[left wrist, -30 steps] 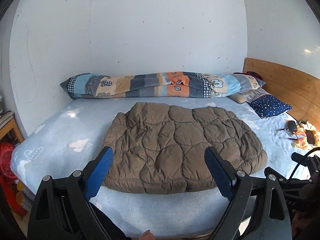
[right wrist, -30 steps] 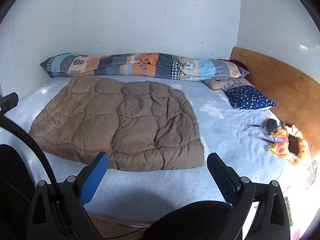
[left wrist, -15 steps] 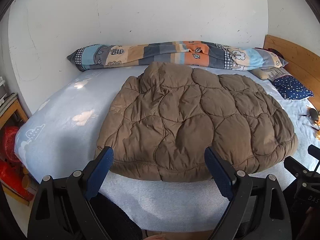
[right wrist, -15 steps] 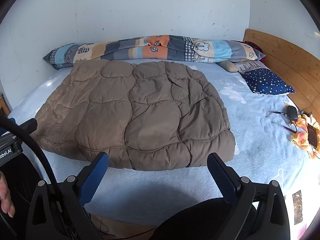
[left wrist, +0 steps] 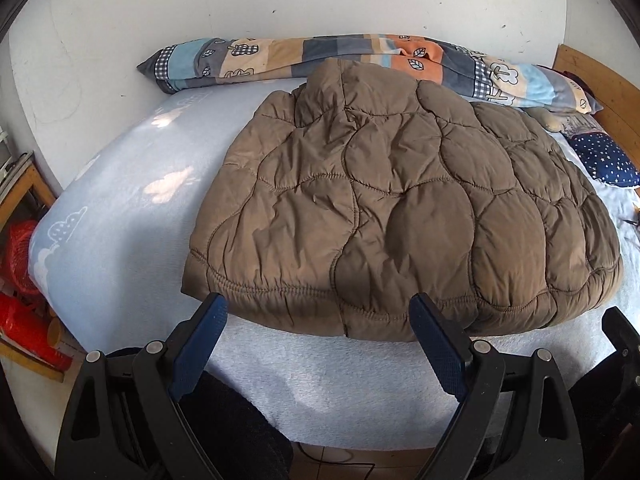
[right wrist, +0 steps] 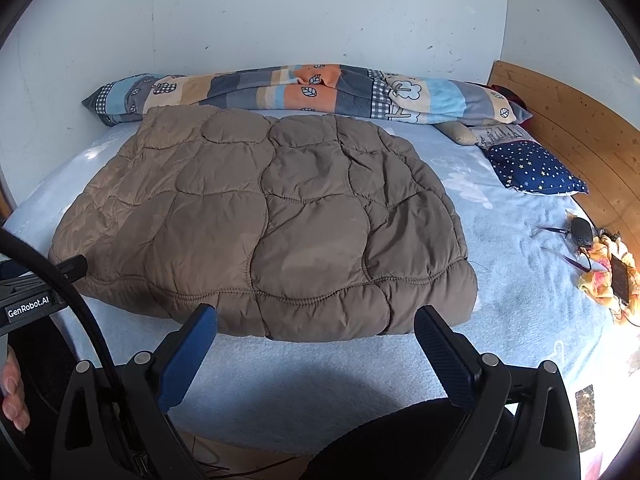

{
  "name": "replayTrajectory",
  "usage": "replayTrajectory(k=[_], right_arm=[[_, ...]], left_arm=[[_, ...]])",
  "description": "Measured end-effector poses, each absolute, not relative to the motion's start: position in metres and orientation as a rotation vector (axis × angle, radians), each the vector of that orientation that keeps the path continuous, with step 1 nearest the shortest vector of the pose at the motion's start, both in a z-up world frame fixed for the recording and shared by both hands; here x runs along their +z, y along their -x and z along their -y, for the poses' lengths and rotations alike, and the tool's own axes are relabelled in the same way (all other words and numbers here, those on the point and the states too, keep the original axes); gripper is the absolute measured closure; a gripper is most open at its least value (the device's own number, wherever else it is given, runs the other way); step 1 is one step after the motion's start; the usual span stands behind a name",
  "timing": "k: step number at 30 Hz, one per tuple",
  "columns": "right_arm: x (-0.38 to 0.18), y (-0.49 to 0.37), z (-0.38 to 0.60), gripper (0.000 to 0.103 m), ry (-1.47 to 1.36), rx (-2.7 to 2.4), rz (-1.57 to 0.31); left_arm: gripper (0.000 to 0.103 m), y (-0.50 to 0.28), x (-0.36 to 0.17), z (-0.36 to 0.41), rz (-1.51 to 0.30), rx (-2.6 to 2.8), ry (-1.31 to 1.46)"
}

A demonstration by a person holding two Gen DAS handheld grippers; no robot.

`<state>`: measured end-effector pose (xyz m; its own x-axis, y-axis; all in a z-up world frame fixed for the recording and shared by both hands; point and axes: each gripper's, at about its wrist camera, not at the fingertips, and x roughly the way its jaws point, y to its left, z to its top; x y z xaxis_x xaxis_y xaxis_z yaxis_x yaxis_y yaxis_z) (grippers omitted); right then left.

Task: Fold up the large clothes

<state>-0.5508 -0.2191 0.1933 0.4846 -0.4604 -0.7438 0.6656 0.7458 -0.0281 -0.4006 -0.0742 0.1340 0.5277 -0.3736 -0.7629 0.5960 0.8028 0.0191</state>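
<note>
Jacket (left wrist: pixel 400 208), brown and quilted, is lying flat across the middle of the bed (left wrist: pixel 120 208), hem toward the near edge, collar toward the far edge. Rolled patchwork blanket (right wrist: pixel 304 92) is sitting along the far edge against the wall, just beyond the collar. Dark blue starred pillow (right wrist: pixel 532 168) is resting at the far right corner by the wooden headboard (right wrist: pixel 568 120). Small yellow cloth bundle (right wrist: pixel 608 276) is sitting at the right edge, well apart from the jacket. Left gripper (left wrist: pixel 318 316) is hovering over the near edge with jaws wide, tips just at the hem, nothing between them. Right gripper (right wrist: pixel 316 326) is doing the same toward the hem's right end, jaws wide, gripping nothing.
</note>
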Motion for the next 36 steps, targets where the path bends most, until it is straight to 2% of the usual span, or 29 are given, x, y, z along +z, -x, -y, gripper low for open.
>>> replayTrajectory(k=[36], right_arm=[[0.195, 0.554, 0.217, 0.002, -0.262, -0.697, -0.809]], left_arm=[[0.011, 0.416, 0.134, 0.085, -0.795, -0.641, -0.388]])
